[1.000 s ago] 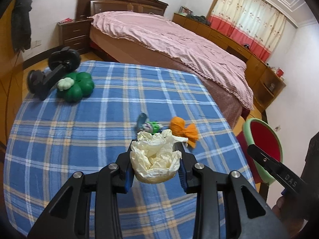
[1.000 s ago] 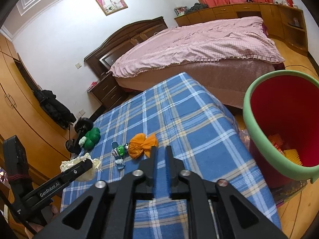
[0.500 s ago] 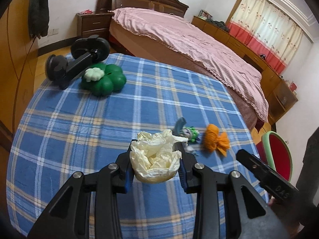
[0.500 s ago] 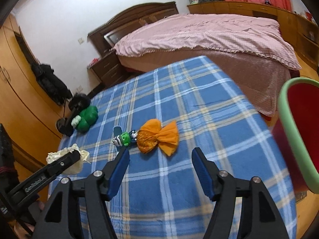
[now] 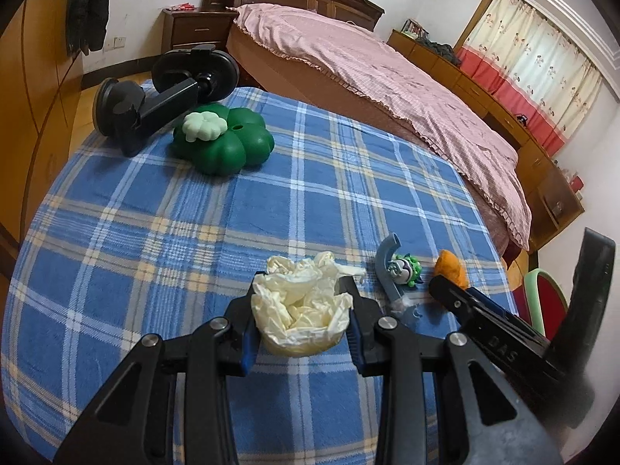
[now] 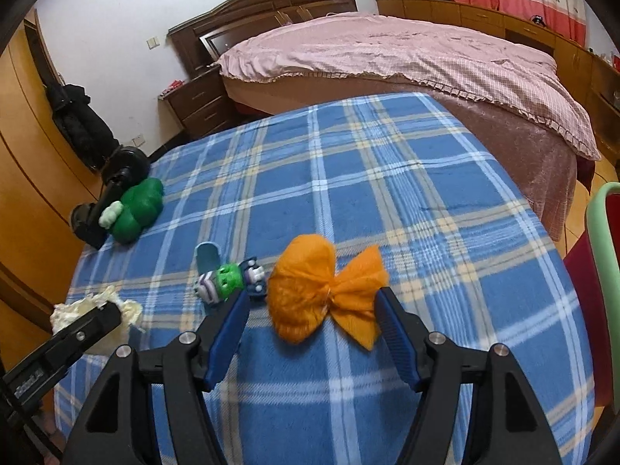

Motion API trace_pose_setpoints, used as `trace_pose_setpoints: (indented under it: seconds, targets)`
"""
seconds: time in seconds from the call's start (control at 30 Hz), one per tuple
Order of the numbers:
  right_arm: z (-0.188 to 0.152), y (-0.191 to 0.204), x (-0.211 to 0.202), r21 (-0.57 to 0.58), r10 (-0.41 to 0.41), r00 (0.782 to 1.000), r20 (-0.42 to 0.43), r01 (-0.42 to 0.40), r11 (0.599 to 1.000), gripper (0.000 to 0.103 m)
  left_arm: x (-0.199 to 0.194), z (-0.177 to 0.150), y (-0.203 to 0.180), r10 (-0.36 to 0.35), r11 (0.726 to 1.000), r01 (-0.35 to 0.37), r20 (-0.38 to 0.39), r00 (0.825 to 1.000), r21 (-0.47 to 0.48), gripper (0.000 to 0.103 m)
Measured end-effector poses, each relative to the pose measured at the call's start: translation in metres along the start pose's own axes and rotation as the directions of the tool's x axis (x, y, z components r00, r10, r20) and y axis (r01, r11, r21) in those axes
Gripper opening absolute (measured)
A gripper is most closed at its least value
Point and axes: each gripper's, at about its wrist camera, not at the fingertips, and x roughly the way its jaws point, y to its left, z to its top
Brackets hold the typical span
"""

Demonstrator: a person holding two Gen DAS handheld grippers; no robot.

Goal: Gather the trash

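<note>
Nearer now: half-hidden orange wrapper (image 5: pixel 450 267).

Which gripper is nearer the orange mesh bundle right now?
Right. The right gripper brackets the orange mesh bundle with open fingers; the left gripper, clamping crumpled paper, sits off to its side.

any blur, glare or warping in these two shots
Left wrist view: strong fisheye bowing of the plaid table cover, dark vignette in the corners, the crumpled wrapper sharp, bright curtains but no glare. Right wrist view: same warping, the orange bundle slightly soft, even indoor light, faint shadows.
</note>
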Motion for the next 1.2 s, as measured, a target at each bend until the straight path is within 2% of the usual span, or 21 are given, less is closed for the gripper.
trace_pose_setpoints:
  seconds: [0.2, 0.37, 0.47, 0.53, 0.57, 0.7, 1.2]
  targets:
    - [0.004, -0.003, 0.008, -0.025, -0.046, 0.998, 0.033, 0.046, 0.999, 0.069, 0.006, 0.001, 0.002, 0.001, 1.000, -0.001, -0.011, 1.000, -0.005, 0.036]
    - [0.005, -0.009, 0.006, -0.006, -0.043, 0.998, 0.042, 0.044, 0.999, 0.056, 0.004, 0.001, 0.001, -0.007, 1.000, 0.007, -0.009, 1.000, -0.009, 0.036]
    - [0.006, -0.012, 0.000, 0.010, -0.012, 0.999, 0.052, 0.011, 1.000, 0.038, 0.003, 0.001, 0.000, -0.013, 1.000, 0.013, -0.010, 1.000, -0.009, 0.036]
    - [0.006, -0.009, -0.004, -0.007, 0.008, 0.998, 0.056, -0.008, 1.000, 0.022, 0.001, 0.000, -0.002, -0.020, 1.000, 0.020, -0.010, 1.000, -0.007, 0.036]
    - [0.005, -0.007, -0.005, -0.019, 0.011, 0.998, 0.059, -0.010, 1.000, 0.018, 0.001, 0.000, -0.003, -0.022, 1.000, 0.022, -0.009, 1.000, -0.007, 0.036]
    - [0.002, 0.001, -0.010, -0.051, 0.012, 0.998, 0.065, -0.009, 0.999, 0.016, -0.006, -0.001, -0.007, -0.027, 1.000, 0.027, 0.004, 1.000, 0.003, 0.036]
    - [-0.014, -0.030, -0.068, 0.052, 0.073, 0.989, 0.126, -0.080, 0.995, 0.016, -0.028, -0.006, -0.033, -0.063, 0.997, 0.062, 0.027, 0.998, 0.045, 0.036]
